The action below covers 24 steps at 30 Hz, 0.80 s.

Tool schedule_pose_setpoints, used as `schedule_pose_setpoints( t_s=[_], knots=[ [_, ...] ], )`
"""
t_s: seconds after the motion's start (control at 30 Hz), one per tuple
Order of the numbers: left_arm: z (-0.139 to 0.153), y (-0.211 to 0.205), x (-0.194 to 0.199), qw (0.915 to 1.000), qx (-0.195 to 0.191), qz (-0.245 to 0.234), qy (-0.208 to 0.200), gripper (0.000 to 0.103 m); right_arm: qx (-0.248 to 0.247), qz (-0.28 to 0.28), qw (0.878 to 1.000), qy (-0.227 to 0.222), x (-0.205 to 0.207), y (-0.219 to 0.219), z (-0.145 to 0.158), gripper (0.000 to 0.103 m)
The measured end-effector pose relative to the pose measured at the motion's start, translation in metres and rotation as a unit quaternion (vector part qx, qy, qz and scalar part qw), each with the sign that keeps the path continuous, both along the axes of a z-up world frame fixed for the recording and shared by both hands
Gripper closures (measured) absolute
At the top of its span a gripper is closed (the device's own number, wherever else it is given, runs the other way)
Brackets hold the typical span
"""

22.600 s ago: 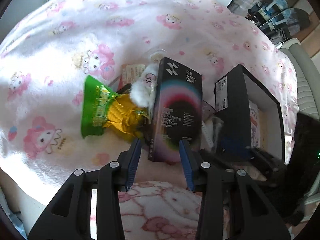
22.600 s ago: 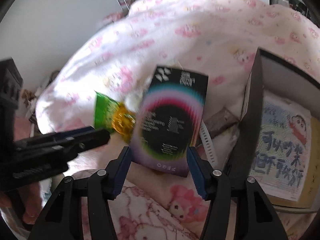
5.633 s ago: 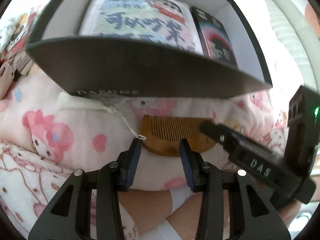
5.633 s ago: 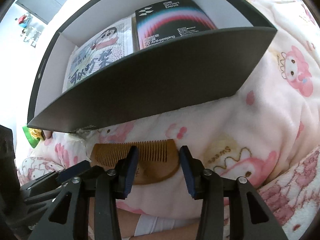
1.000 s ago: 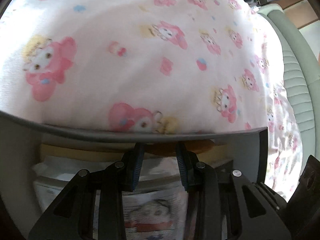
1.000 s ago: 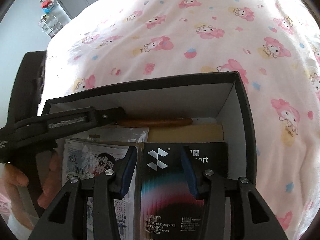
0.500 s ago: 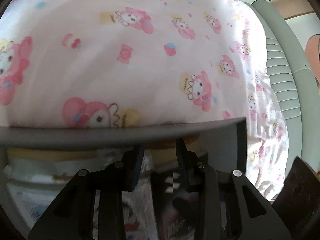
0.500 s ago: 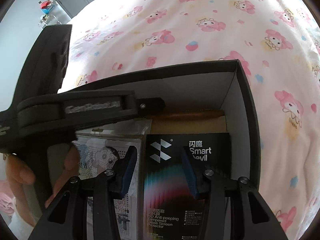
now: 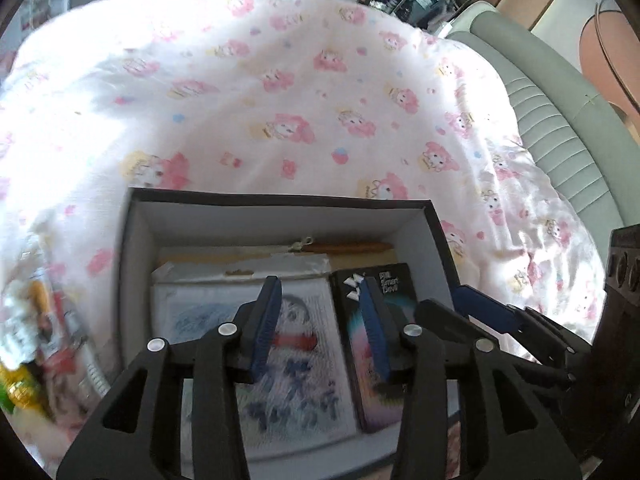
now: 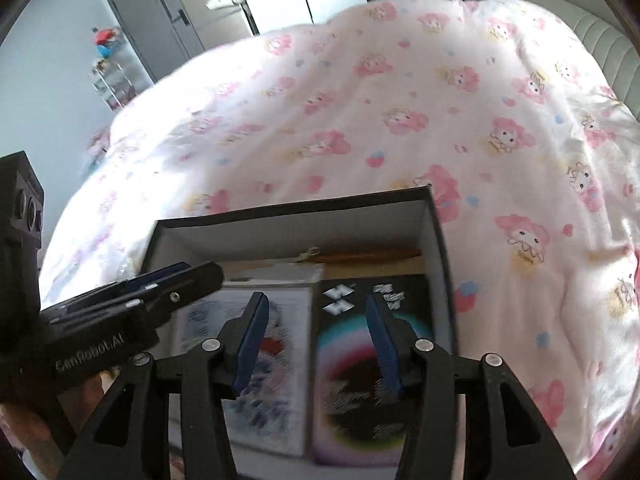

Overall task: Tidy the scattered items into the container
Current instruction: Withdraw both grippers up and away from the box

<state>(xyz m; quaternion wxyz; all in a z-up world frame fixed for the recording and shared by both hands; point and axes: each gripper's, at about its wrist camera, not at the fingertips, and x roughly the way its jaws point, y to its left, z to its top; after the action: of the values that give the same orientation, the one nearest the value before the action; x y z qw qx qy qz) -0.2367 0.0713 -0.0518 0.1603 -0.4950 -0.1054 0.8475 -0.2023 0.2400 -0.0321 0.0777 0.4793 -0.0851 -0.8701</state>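
Currently both tools hang above the box (image 9: pixel 436 232), pointing steeply down into it. Left gripper (image 9: pixel 320 320): jaws apart and opening, nothing between the pads. Right gripper (image 10: pixel 316 340): jaws also apart and opening, likewise empty. Box contents: wooden comb (image 9: pixel 344 246) lying along the far wall, long axis crosswise to both tools; cartoon booklet (image 9: pixel 280 360) directly under the left gripper; black packet (image 10: pixel 372 360) under the right gripper. Remaining loose items (image 9: pixel 36 344) sit on the blanket (image 9: pixel 240 100) outside the box, well off to the left of the left gripper, near its left wall; they are blurred, and a yellow-green wrapper is all that can be made out. Judgement: the left hand is the nearer one for them, and must swing left past the box wall to reach.
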Motion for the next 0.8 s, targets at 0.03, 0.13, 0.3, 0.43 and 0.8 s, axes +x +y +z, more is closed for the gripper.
schedule_pose_setpoints(
  t_s=[0.03, 0.13, 0.3, 0.43, 0.8],
  knots=[
    [0.005, -0.002, 0.007, 1.0000, -0.005, 0.003, 0.008, 0.063, 0.003, -0.004, 1.000, 0.004, 0.007, -0.003, 0.003, 0.056],
    [0.017, -0.012, 0.030, 0.9999, 0.006, 0.007, 0.013, 0.063, 0.000, -0.007, 1.000, 0.020, 0.024, -0.009, 0.015, 0.056],
    [0.032, -0.020, 0.066, 0.9997, -0.002, 0.004, 0.024, 0.063, 0.015, -0.003, 0.999, 0.041, 0.062, -0.022, 0.032, 0.055],
    [0.041, -0.025, 0.095, 0.9993, -0.011, 0.003, 0.035, 0.063, 0.027, 0.000, 0.998, 0.051, 0.091, -0.030, 0.043, 0.055],
    [0.048, -0.035, 0.157, 0.9987, -0.035, 0.002, 0.038, 0.063, 0.058, 0.006, 0.997, 0.053, 0.152, -0.048, 0.052, 0.055]
  ],
)
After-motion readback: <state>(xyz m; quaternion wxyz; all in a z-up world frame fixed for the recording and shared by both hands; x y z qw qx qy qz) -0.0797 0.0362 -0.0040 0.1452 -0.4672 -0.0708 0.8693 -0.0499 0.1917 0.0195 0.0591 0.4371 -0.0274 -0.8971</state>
